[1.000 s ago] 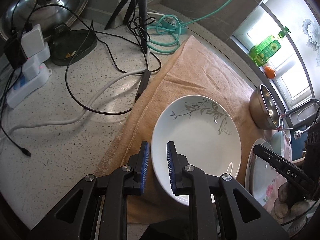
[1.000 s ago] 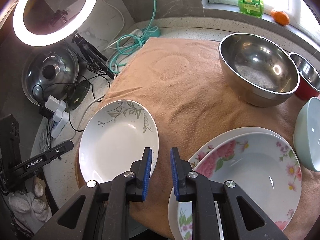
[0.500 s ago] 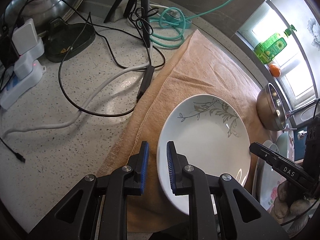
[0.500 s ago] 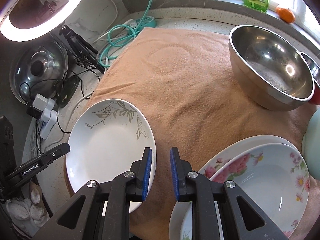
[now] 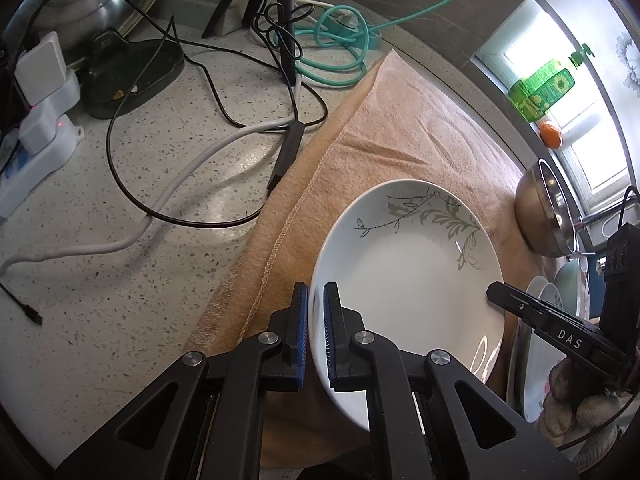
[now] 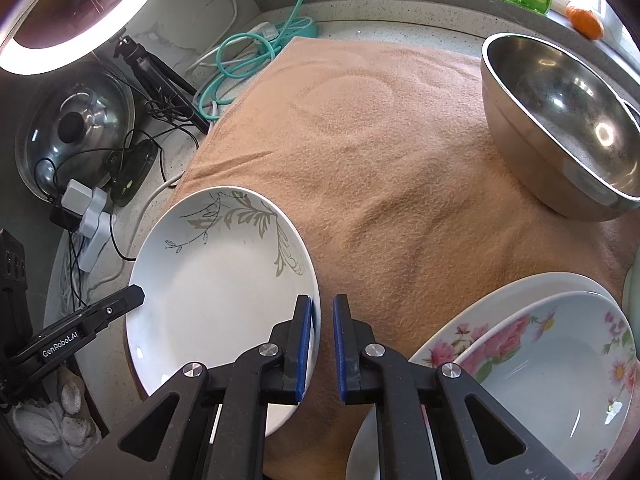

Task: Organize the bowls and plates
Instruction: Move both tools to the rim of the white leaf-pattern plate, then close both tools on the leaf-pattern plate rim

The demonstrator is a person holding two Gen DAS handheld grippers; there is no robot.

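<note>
Leaf-pattern plate [image 5: 404, 280]: white, grey sprig on the far rim, sitting at the near-left edge of the tan towel [image 5: 400, 120], tilted up on the left side. Left claw [image 5: 316, 332] pinches its near-left rim, blue pads either side of the edge. Right claw [image 6: 322, 340] is at the plate's opposite rim: the left pad overlaps the rim, the right pad stands off it with a gap, so it looks narrowly spread and not gripping; contact cannot be confirmed.

Judged step: lifting this plate to stack it on the floral pair at right.

Risks:
- The one-sided rim pinch carries the whole plate; a glazed rim could slip out of the pads and drop onto the towel or desk [image 5: 120, 240].
- Plate overhangs the towel edge near the cables [image 5: 200, 160]; a swing left could snag them.
- Setting down hard on the floral bowl [image 6: 560, 360] could chip it.

Count:
- 1 leaf plate.
- 1 floral plate [image 6: 500, 304] with 1 floral bowl nested in it.
- 1 large steel bowl [image 6: 560, 128].
- 1 pale green bowl edge [image 6: 632, 292] at the right margin.
- 2 claws.
</note>
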